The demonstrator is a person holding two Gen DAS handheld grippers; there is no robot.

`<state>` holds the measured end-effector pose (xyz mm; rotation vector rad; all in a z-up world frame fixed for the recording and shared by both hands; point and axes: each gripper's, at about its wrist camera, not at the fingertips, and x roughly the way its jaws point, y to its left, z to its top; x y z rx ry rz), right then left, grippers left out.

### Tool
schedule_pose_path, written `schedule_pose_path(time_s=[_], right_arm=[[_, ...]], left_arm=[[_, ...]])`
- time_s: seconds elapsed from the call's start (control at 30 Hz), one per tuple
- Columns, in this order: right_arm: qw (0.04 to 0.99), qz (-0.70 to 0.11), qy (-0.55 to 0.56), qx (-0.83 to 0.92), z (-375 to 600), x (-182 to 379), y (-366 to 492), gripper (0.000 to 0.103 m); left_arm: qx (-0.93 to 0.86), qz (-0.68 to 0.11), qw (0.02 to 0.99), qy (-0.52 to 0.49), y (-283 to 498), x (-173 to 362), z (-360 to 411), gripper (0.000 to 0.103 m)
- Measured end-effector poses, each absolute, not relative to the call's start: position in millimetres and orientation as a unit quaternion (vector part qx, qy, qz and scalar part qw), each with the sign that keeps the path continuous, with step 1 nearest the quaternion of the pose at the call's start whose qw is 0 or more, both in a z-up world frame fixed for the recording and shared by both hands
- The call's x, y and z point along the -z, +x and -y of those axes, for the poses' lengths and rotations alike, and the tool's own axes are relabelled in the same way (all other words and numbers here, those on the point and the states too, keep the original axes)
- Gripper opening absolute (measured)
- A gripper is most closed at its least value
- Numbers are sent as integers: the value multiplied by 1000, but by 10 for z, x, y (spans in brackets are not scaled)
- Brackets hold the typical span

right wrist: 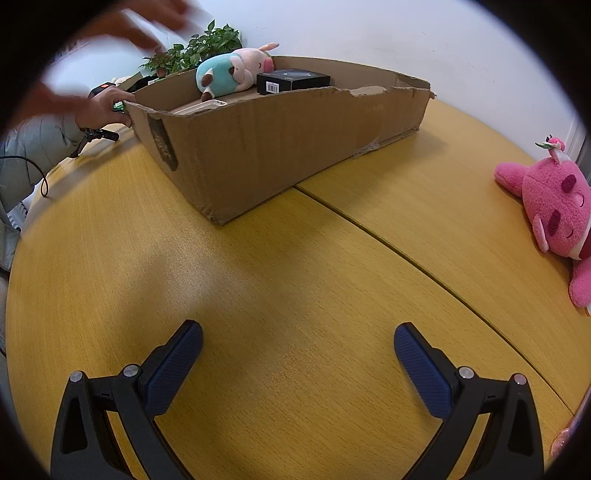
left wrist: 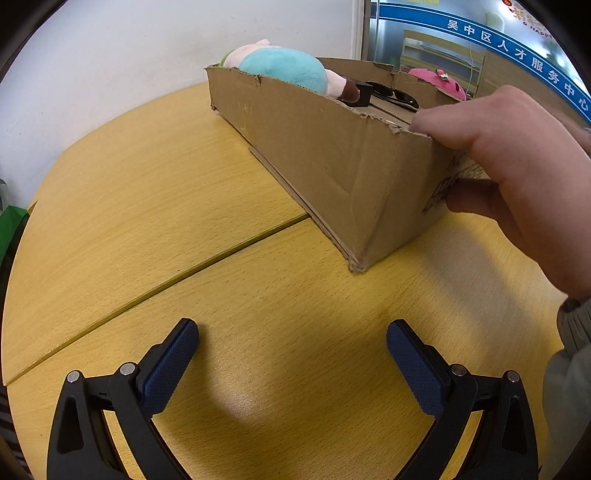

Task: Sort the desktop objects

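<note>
A shallow torn cardboard box (left wrist: 314, 147) (right wrist: 280, 144) stands on the round wooden table. Inside it lie a teal-and-pink plush cow (right wrist: 229, 72) (left wrist: 284, 68), a black packaged box (right wrist: 291, 81) and a white flat item (right wrist: 201, 106); dark sunglasses (left wrist: 395, 96) show in the left wrist view. A pink plush bear (right wrist: 554, 210) (left wrist: 439, 83) lies on the table right of the box. A person's hand (left wrist: 506, 162) (right wrist: 101, 109) grips the box's near corner. My left gripper (left wrist: 291, 354) and right gripper (right wrist: 297, 354) hover open over bare table, nothing between the fingers.
The table (right wrist: 258, 277) has a curved seam across it. A potted green plant (right wrist: 195, 48) stands behind the box by the white wall. A black cable (right wrist: 40, 177) and a small black tripod-like object (right wrist: 98, 134) lie at the table's left edge. A blurred hand (right wrist: 147, 22) passes overhead.
</note>
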<state>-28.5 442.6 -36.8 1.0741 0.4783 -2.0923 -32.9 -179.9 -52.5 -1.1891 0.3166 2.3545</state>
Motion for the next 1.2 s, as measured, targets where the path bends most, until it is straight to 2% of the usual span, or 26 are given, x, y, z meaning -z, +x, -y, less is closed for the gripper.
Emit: schedule_pose_path(time_s=[1.2], right_arm=[[362,-185,416,813,-4490,309,-171,103]], left_arm=[[-861,-115,238,-435,-353,525,1794,103]])
